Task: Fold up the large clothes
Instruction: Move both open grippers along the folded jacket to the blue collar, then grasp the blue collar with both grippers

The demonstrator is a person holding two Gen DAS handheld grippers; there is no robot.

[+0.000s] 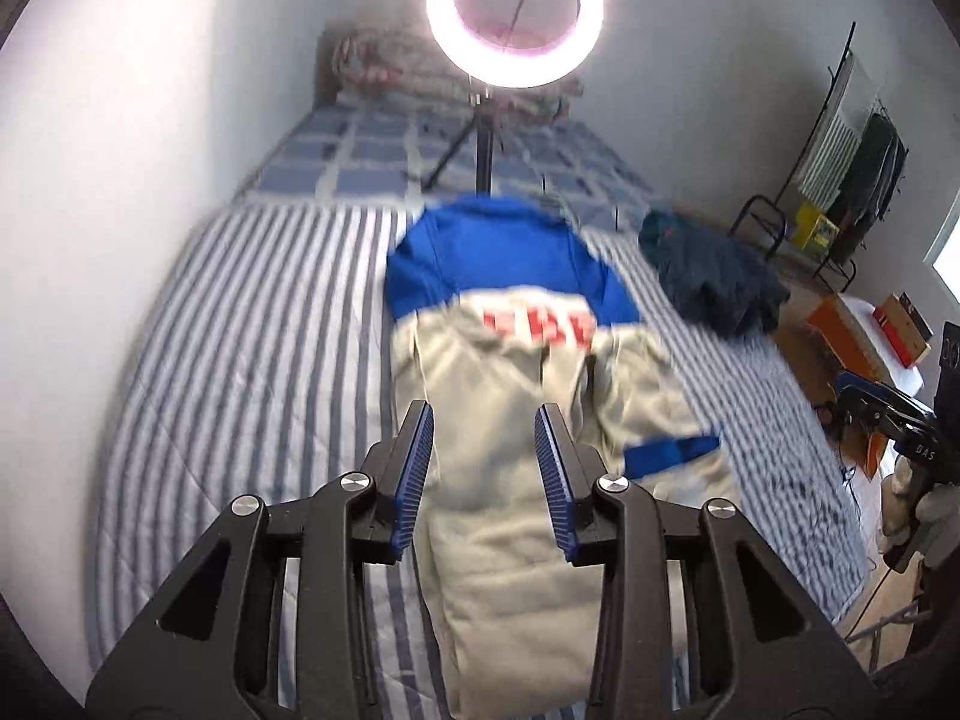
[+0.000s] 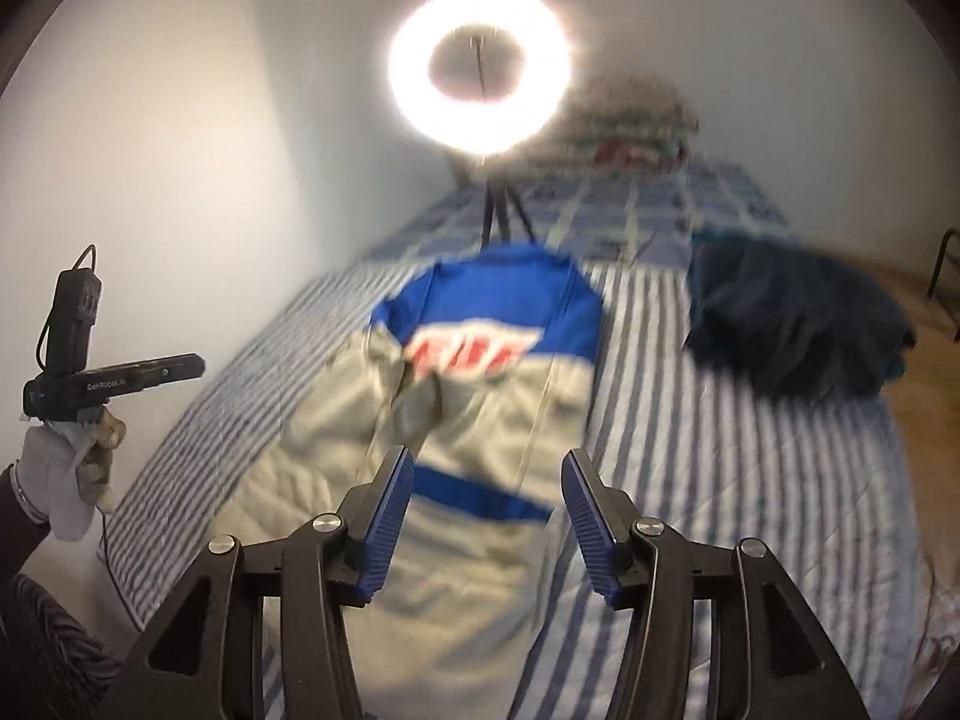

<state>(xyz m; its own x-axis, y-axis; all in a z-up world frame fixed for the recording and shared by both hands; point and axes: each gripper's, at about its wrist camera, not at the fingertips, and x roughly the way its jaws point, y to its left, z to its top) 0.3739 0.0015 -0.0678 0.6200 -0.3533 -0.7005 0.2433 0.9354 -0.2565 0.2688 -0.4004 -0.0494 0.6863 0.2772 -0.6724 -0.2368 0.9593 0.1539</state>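
A blue and beige jacket [image 1: 510, 372] with red letters lies lengthwise on the striped bed, sleeves folded in over the body. It also shows in the right wrist view [image 2: 480, 396]. My left gripper [image 1: 485, 420] is open and empty, held above the jacket's lower half. My right gripper [image 2: 487, 468] is open and empty, above the jacket's lower part by a blue band. The left gripper also shows at the left of the right wrist view [image 2: 180, 367], raised off the bed. The right gripper shows at the right edge of the left wrist view [image 1: 870, 408].
A dark blue garment pile [image 1: 714, 270] lies on the bed's right side, also in the right wrist view [image 2: 792, 312]. A ring light [image 1: 513, 12] on a tripod stands on the bed beyond the jacket. A white wall runs along the left. A clothes rack [image 1: 852, 150] stands far right.
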